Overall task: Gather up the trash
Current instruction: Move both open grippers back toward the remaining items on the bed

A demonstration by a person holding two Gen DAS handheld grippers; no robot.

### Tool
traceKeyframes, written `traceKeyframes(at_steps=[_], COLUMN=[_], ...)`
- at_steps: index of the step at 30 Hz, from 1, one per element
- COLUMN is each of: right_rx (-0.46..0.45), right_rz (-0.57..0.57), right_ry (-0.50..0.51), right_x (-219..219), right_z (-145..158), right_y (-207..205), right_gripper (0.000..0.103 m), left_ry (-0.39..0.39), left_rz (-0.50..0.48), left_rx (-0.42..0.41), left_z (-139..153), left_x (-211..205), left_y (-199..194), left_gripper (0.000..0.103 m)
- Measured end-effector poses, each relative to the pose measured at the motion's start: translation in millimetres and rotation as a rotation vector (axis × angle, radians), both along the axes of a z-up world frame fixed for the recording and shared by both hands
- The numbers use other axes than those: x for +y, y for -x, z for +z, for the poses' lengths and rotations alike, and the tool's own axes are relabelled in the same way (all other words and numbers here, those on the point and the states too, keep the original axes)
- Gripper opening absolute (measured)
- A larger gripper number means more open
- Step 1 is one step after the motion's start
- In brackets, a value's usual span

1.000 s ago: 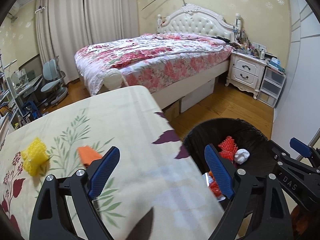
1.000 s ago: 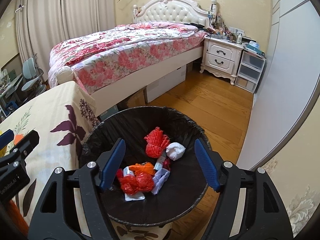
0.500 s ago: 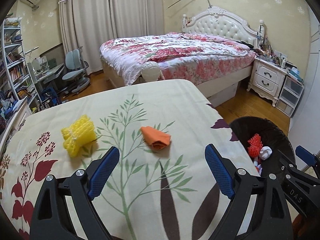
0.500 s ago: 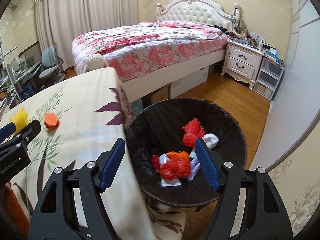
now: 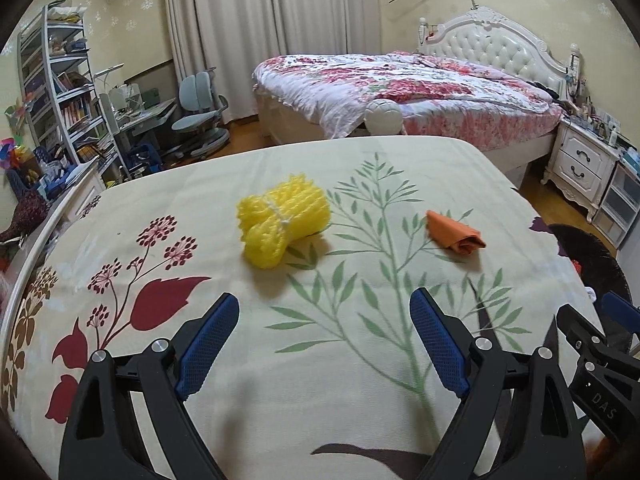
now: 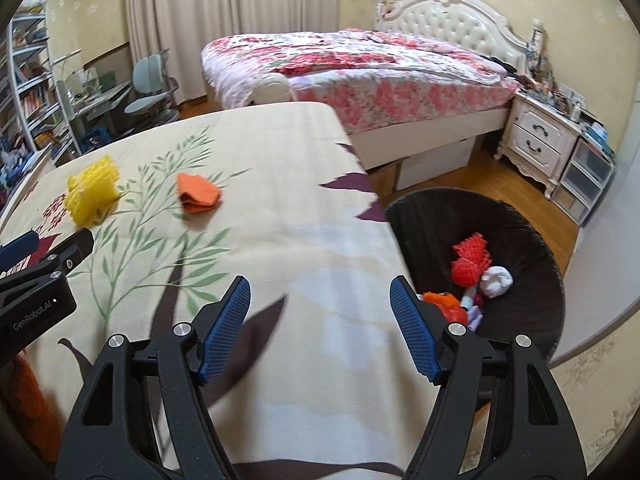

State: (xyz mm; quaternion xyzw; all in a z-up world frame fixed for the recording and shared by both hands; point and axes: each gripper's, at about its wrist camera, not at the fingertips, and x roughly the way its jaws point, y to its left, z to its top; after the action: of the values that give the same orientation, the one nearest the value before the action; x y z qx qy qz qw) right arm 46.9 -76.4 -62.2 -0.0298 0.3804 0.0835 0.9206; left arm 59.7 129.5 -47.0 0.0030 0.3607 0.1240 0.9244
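A yellow foam net and an orange crumpled wrapper lie on the floral tablecloth. They also show in the right wrist view, the net at far left and the wrapper beside it. My left gripper is open and empty, above the cloth, short of the net. My right gripper is open and empty over the table's right edge. A black bin beside the table holds red netting, a white wad and other scraps.
A bed with a floral quilt stands behind the table. A white nightstand and plastic drawers stand at right. Bookshelves, a desk and chairs stand at left. The left gripper's body shows in the right view.
Both grippers have swung left, away from the bin and over the table. The net and wrapper now lie ahead of the left gripper. Both jaws stayed open.
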Motion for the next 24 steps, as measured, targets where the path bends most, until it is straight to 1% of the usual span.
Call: traceKeyframes(at_steps=[6,11,17,24], right_rx=[0.008,0.019,0.016,0.022], right_rz=[0.057,0.090,0.121,0.131], right_ry=[0.016,0.025,0.052,0.060], right_x=[32,55,81,100], right_z=[1,1,2,3], right_y=[-7,-17,-31,-51], right_gripper=[0.071,0.071,0.071,0.069], left_ry=[0.003,0.011,0.021,0.034], left_rz=[0.060,0.091,0.111,0.111], left_rx=[0.019,0.025,0.027,0.029], left_z=[-6,-6,-7,-7], left_x=[35,55,72,82], left_y=[6,7,6,3], left_gripper=[0.087,0.087,0.087,0.087])
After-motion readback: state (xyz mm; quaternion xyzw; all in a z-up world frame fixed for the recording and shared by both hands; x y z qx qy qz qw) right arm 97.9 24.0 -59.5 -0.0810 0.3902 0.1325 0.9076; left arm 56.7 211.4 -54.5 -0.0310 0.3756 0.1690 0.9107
